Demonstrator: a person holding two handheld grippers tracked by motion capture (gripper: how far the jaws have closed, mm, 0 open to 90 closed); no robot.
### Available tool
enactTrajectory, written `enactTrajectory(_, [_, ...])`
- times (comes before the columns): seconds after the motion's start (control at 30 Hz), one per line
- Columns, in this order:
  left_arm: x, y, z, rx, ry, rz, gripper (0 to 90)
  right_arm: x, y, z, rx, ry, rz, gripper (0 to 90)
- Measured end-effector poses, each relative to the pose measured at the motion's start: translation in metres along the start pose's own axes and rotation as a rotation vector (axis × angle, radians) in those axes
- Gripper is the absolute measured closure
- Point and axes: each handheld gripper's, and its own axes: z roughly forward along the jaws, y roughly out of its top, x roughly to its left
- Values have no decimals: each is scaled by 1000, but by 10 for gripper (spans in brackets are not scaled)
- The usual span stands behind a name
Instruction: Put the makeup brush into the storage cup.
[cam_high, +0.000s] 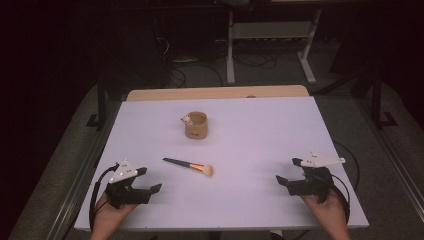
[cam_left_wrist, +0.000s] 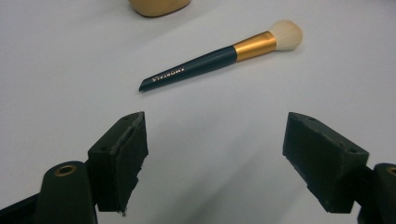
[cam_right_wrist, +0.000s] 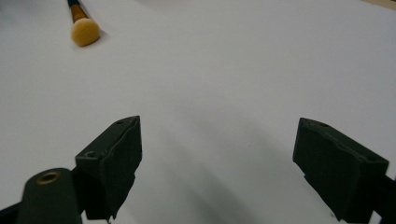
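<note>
High view, left to right: I read my left gripper (cam_high: 153, 178) at the near left of the white rectangular tabletop (cam_high: 260, 135), held in a hand (cam_high: 107, 220) that enters from the bottom edge. Its jaws stand wide apart and hold nothing. Ahead of it and to its right lies the makeup brush with a dark tapered handle, gold ferrule and pale bristle head (cam_high: 189, 165), flat on the tabletop, handle tip pointing left and bristles right. Beyond the brush, nearer the far edge, stands the tan cylindrical cup with a small pale figure on its rim (cam_high: 196, 125), upright and well apart from the brush. My right gripper (cam_high: 287, 171) sits at the near right of the tabletop, well to the right of the brush, jaws likewise spread wide and empty.

Left gripper view: the brush (cam_left_wrist: 219, 56) lies just beyond the open jaws, untouched; the cup's base (cam_left_wrist: 159, 6) shows at the top edge.

Right gripper view: bare tabletop (cam_right_wrist: 243, 84) lies between the spread jaws; the bristle head (cam_right_wrist: 85, 31) shows at upper left.
</note>
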Motion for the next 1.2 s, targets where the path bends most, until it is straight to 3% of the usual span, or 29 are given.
enactTrajectory(0.2, [-1,6,4,12,-18,37,217,-4,-1,0,0,18,13,147])
enactTrajectory(0.37, [4,10,11,28,-46,33,217,-6,-1,0,0,26,21,147])
enactTrajectory(0.7, [12,22,25,77,-108,114,206,-1,3,7,25,34,2,149])
enactTrajectory(0.83, [13,32,32,109,-135,166,199,0,4,7,31,29,1,150])
enactTrajectory(0.97, [13,39,36,120,-142,193,189,1,4,5,24,26,-9,162])
enactTrajectory(1.2, [17,58,49,181,-157,259,186,1,3,5,28,29,-3,172])
